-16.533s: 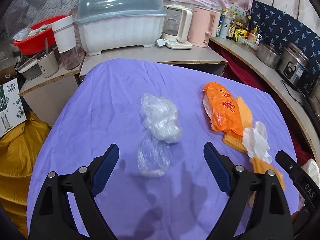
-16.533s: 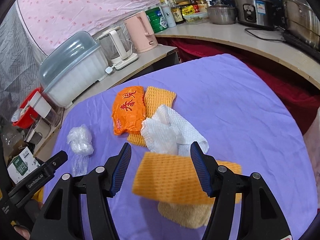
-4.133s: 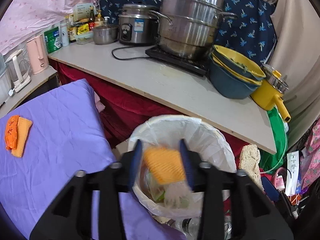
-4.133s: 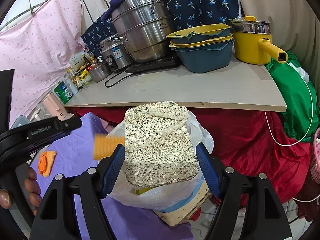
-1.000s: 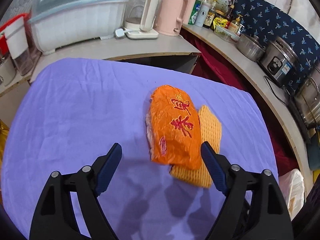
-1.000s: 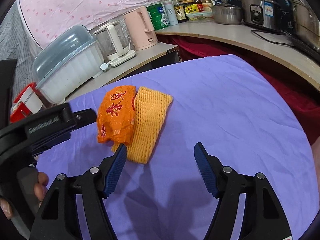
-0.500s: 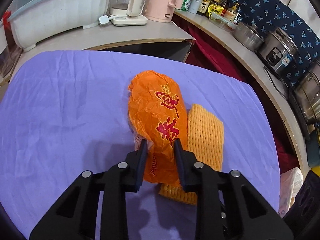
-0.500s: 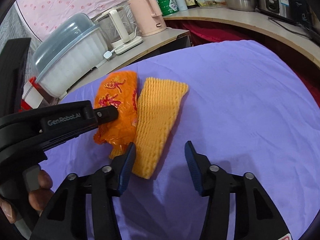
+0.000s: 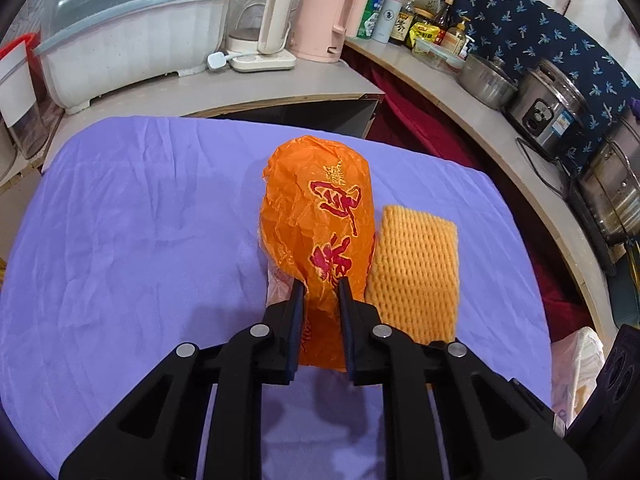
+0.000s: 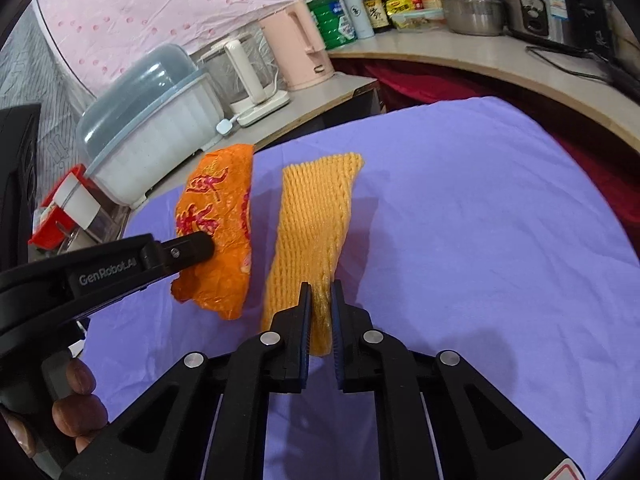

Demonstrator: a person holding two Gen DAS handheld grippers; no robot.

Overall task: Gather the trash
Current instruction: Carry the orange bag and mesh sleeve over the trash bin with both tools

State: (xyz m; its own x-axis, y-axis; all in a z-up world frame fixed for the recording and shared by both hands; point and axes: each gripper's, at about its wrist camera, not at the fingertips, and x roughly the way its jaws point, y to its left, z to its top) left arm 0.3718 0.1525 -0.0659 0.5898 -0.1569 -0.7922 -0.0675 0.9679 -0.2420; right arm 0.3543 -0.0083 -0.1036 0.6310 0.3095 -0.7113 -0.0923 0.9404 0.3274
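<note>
- On the purple-covered tabletop point(image 9: 120, 240) only two pieces of trash remain in view: the orange plastic bag point(image 9: 320, 216) and the yellow foam net point(image 9: 414, 272), lying side by side.
- Our left tongs point(image 9: 319, 292) have just been closing and now pinch the near end of the orange plastic bag, its crumpled film squeezed between the blue pads.
- Our right tongs point(image 10: 320, 286) have just been closing too and are pressed together on the near edge of the yellow foam net, which stretches away from them across the cloth.
- We judge the task near its end: both last pieces are gripped but not yet carried off. A white bin liner point(image 9: 576, 364) shows at the right edge of the left view, past the tabletop; we take that as where they should go.
- Compared with a second ago, both pairs of tongs stood spread wide above the two pieces with nothing held; now each has closed on its own piece.
- Compared with the earliest frames, the clear plastic wrap, the white paper and the other foam pieces are gone from the cloth.
- The kettles point(image 9: 320, 12) and the covered dish rack point(image 9: 132, 28) on the shelf behind look as they did.
</note>
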